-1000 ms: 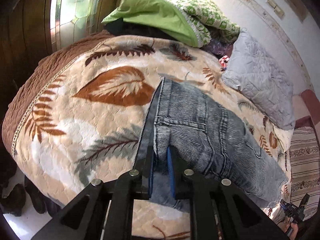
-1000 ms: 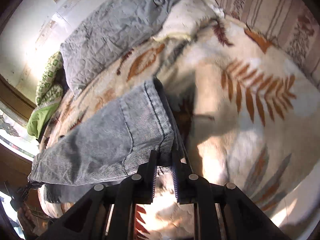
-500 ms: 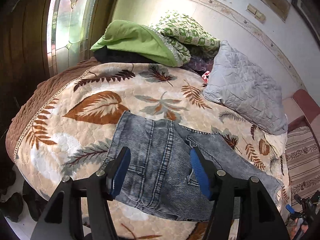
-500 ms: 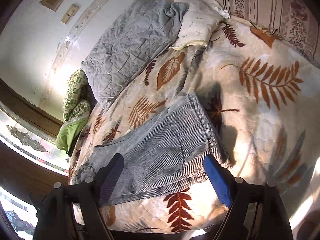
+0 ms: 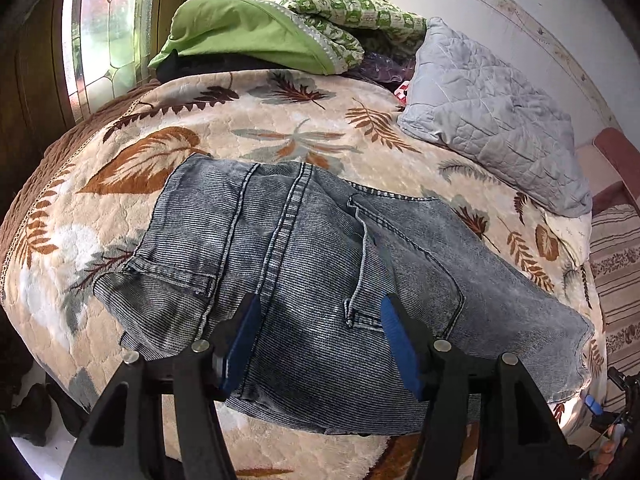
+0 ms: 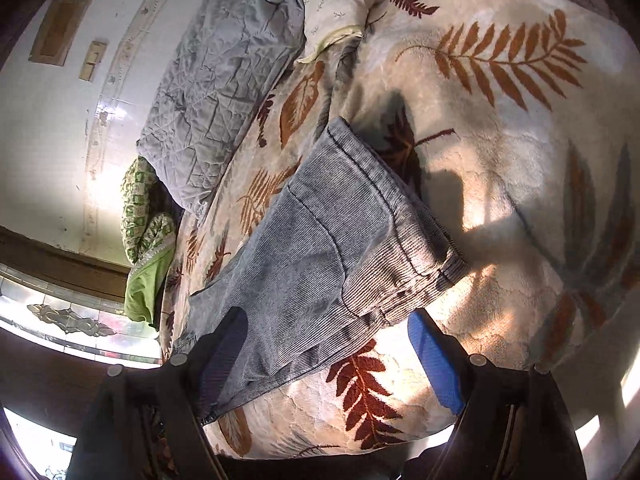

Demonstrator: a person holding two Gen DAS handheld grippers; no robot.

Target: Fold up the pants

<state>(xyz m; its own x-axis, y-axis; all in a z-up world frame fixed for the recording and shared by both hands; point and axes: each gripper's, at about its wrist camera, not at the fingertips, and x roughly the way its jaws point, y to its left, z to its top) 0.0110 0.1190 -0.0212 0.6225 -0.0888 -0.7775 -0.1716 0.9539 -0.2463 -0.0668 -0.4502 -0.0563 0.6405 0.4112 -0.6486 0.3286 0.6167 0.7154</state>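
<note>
Nearest, the left gripper [image 5: 320, 336] hangs over the waist end of the jeans [image 5: 320, 272], its blue pads [image 5: 244, 340] standing apart with nothing pinched between them; the denim lies flat below. The right gripper [image 6: 332, 356] is spread wide too, over the other end of the jeans [image 6: 328, 248], one pad above the cloth and the other above the blanket [image 6: 500, 160] just off the hem. The jeans are folded and lie across the front part of the bed, on the cream blanket [image 5: 280, 128] with brown and grey leaves. Farther back rests a grey quilted pillow [image 5: 492, 120], and beyond it a green cloth [image 5: 240, 36] heaped with a green-and-white patterned one [image 5: 352, 4]. Behind those, at the far left, stands a patterned glass window [image 5: 104, 28].
</note>
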